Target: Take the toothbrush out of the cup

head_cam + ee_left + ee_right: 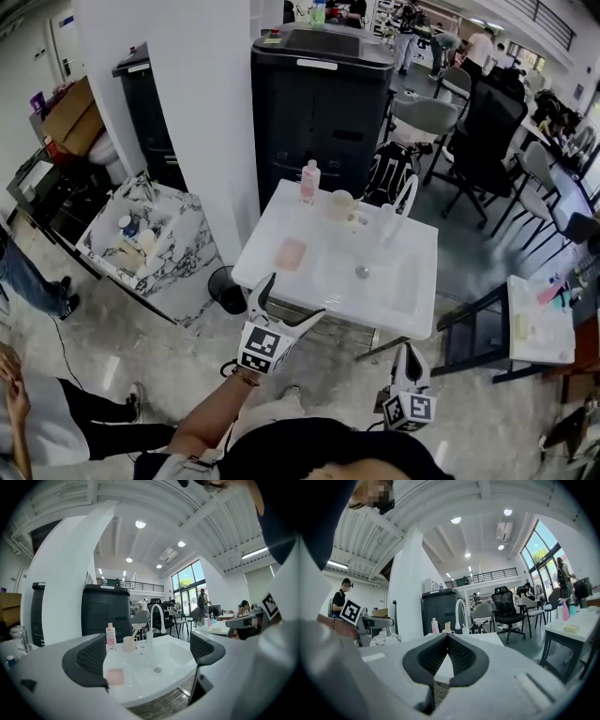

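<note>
A beige cup (340, 203) with a toothbrush (134, 633) leaning in it stands at the back of the white washbasin (412, 314), between a pink bottle (308, 181) and the white tap (403, 202). My left gripper (286, 302) hovers open just short of the basin's front edge, well away from the cup (128, 643); nothing is between its jaws (150, 656). My right gripper (410, 361) hangs lower, in front of the basin's right corner, jaws shut and empty (447, 639). In the right gripper view the cup (446, 629) shows small, just above the pads.
A pink soap (292, 253) lies on the basin's left side, near the drain (361, 272). A black cabinet (319, 94) stands behind the basin, a white pillar (187, 112) and marble counter (141, 234) to the left, office chairs (469, 141) and a white table (539, 323) to the right.
</note>
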Action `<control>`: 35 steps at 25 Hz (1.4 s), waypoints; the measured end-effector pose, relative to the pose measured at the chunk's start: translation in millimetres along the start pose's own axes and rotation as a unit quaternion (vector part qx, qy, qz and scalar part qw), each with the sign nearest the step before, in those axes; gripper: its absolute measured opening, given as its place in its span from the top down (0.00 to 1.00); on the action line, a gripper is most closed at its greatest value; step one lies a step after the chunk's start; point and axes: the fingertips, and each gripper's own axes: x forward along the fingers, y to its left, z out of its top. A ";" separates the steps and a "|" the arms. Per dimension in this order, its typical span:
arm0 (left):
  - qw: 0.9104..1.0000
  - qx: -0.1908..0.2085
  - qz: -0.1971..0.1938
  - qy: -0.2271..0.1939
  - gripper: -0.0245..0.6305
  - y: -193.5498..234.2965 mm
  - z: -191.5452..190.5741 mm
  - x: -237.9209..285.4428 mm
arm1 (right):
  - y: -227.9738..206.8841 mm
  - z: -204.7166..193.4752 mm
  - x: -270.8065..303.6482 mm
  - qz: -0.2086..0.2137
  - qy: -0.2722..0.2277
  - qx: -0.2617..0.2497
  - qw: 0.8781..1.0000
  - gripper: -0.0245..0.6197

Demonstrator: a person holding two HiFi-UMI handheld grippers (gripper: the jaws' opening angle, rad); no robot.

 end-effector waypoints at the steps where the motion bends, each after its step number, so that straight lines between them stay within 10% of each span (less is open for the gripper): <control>1: 1.000 0.003 0.000 0.002 0.15 5.2 -0.2 10.7 | -2.1 0.2 4.9 -0.002 0.001 0.001 1.000 0.95; 16: 1.000 -0.003 -0.008 -0.014 0.15 53.5 -6.2 169.8 | -61.5 23.2 61.7 -0.024 0.014 -0.005 1.000 0.95; 35: 0.996 0.031 0.001 0.089 0.15 102.6 -73.5 382.6 | -127.9 15.8 65.5 -0.084 0.053 -0.001 0.995 0.95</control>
